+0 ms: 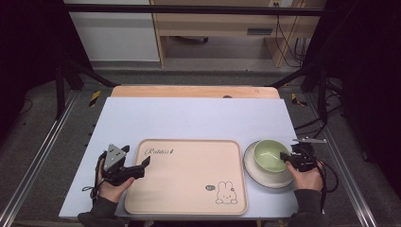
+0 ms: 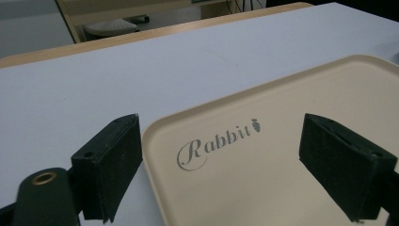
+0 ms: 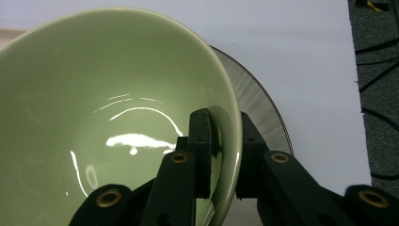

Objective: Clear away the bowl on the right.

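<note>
the green bowl (image 3: pixel 108 117) sits on the white plate (image 1: pixel 253 172) just right of the tray (image 1: pixel 189 194), and its near rim is pinched by the right gripper (image 3: pixel 225 141), one jaw inside and one outside. the left gripper (image 2: pixel 221 165) is held open over the tray's left edge, gripping nothing. the bowl is best lifted straight and level, the pinch kept firm, so that the plate is not dragged.

Right gripper (image 1: pixel 286 157) clamps the green bowl (image 1: pixel 269 155) by its rim, one jaw inside, one outside, hand (image 1: pixel 306 177) just behind. Left gripper (image 1: pixel 142 164), jaws wide apart, rests level, well left of the bowl, hand (image 1: pixel 112 188) low behind it.
</note>
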`<state>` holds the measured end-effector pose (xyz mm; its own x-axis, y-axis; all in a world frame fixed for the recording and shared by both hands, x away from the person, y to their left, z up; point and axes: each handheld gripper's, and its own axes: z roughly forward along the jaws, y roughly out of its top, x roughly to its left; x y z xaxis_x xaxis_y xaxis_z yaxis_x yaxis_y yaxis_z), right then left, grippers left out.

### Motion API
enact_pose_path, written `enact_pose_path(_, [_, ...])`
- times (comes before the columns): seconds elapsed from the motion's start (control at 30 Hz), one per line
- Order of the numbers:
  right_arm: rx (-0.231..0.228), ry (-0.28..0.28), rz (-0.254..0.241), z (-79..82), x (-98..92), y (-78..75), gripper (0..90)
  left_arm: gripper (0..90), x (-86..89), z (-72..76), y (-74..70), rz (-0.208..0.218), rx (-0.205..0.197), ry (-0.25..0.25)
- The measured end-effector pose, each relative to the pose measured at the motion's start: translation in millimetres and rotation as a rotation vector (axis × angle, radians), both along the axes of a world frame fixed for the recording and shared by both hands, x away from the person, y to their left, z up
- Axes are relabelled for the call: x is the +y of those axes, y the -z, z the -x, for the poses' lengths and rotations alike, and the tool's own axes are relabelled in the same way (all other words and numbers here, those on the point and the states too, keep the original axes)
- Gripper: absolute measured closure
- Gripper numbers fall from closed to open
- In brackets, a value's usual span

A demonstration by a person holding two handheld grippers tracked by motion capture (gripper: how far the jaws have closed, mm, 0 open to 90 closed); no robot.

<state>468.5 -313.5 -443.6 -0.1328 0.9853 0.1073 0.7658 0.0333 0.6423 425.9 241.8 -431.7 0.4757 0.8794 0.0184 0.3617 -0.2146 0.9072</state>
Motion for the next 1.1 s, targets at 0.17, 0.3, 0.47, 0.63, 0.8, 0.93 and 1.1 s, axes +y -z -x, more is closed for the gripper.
enact_pose_path(0.17, [0.007,0.008,-0.012,-0.2,0.2,0.3,80.7,13.3,-0.1,0.0,-0.1,-0.002,0.0,0.0])
enact_pose_path(0.3, [0.007,0.006,-0.015,-0.1,-0.4,0.6,81.0,13.3,-0.2,-0.1,0.1,-0.003,0.001,0.001])
enact_pose_path(0.47, [0.009,0.007,-0.014,-0.3,-0.6,0.6,81.3,13.3,-0.2,-0.3,0.2,-0.002,0.001,0.001])
enact_pose_path(0.63, [0.026,0.014,-0.037,-0.6,-1.5,-0.2,82.3,13.3,-0.1,-0.4,0.3,-0.004,0.006,0.001])
enact_pose_path(0.8, [0.036,0.02,-0.047,-1.2,-1.7,-1.0,82.6,13.3,-0.2,-0.5,0.4,-0.004,0.005,0.0])
enact_pose_path(0.93, [0.041,0.022,-0.056,-1.3,-2.2,-1.5,82.8,13.3,0.2,-0.7,0.4,0.0,0.004,-0.002])
enact_pose_path(1.1, [0.033,0.03,-0.063,-0.6,-0.5,-3.9,83.4,13.3,0.3,-0.8,0.4,0.0,0.005,-0.004])
